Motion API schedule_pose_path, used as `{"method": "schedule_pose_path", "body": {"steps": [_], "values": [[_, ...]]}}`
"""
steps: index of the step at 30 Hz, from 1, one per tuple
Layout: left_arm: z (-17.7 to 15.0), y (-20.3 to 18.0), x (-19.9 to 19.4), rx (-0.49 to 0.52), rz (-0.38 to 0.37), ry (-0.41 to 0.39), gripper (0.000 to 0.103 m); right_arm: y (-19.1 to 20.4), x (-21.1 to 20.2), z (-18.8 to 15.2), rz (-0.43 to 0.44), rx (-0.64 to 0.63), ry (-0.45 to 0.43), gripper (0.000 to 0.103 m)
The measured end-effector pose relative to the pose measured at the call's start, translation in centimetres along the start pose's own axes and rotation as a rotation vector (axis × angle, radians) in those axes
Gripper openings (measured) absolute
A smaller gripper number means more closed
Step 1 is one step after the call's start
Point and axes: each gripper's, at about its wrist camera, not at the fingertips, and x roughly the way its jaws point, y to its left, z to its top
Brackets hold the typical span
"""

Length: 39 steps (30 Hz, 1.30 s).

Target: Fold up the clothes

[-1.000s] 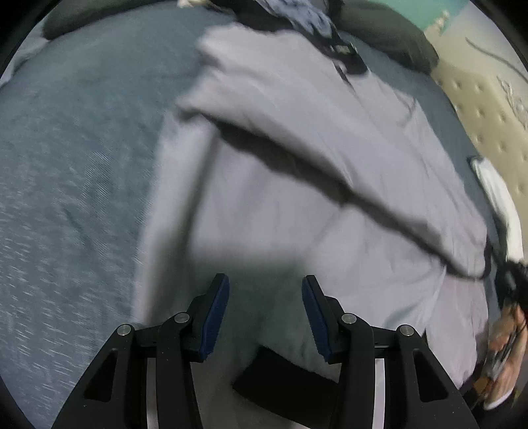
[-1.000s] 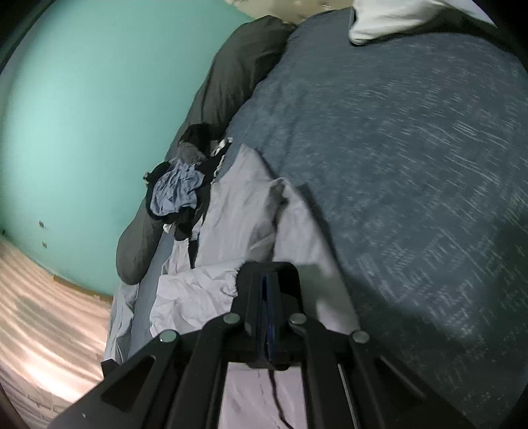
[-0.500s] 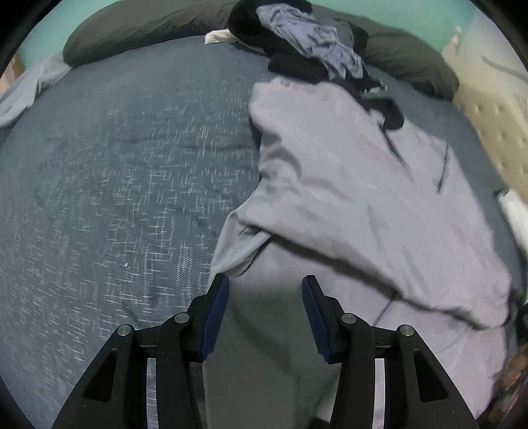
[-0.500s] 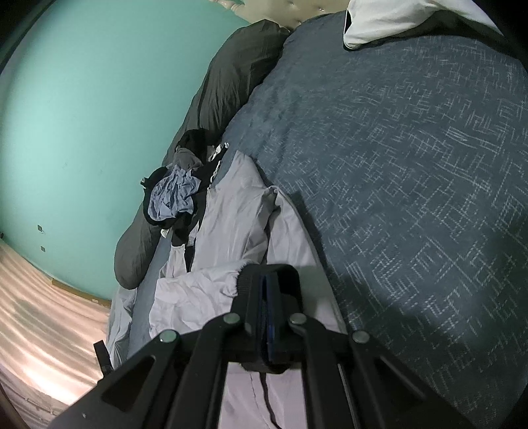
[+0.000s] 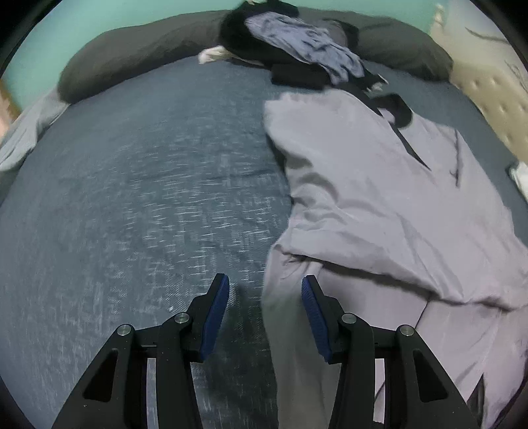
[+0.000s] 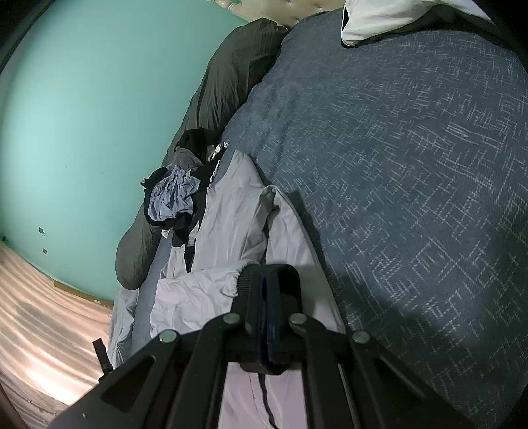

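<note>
A light grey garment with black trim lies spread on the dark blue bedspread. My left gripper is open above the garment's left edge, with nothing between its blue pads. In the right wrist view the same grey garment lies crumpled, and its gathered elastic hem meets the tip of my right gripper. That gripper is shut, with the hem apparently pinched in it; the exact hold is hidden by the fingers.
A heap of black and blue clothes lies at the far side against a long dark grey pillow. A white pillow rests on the bed. A teal wall, a beige tufted headboard and a wooden floor surround the bed.
The left gripper has drawn back and to the left, from over the garment's middle to its left edge, still open. The right gripper stays shut at the hem and has barely shifted.
</note>
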Motion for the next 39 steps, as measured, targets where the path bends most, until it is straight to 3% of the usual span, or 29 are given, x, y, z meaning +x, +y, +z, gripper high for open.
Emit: {"method": "schedule_pose_path", "body": {"steps": [8,10,13,15,22,35,39], "values": [[1.1,-0.9,1.5,0.074,-0.002,0.008,0.049,0.1,0.3,-0.1,-0.004,-0.007,0.005,0.002],[1.5,-1.0,1.7,0.08,0.027,0.011,0.031,0.0,0.3,-0.1,-0.005,-0.004,0.006,0.002],[1.9,-0.7,1.5,0.068,0.056,0.018,0.017,0.0,0.5,-0.2,0.002,-0.003,0.014,0.002],[2.1,-0.3,1.2,0.061,0.065,0.015,0.014,0.2,0.7,-0.3,0.008,-0.011,0.024,0.002],[1.9,1.7,1.3,0.019,0.1,0.03,0.013,1.9,2.0,-1.2,0.022,-0.069,0.07,0.002],[0.3,3.9,1.5,-0.126,-0.006,0.058,0.014,1.7,2.7,-1.6,-0.005,-0.062,0.098,0.002],[-1.0,4.4,-0.3,-0.15,0.019,0.042,0.015,1.3,2.7,-1.6,-0.024,-0.04,0.104,0.002]]}}
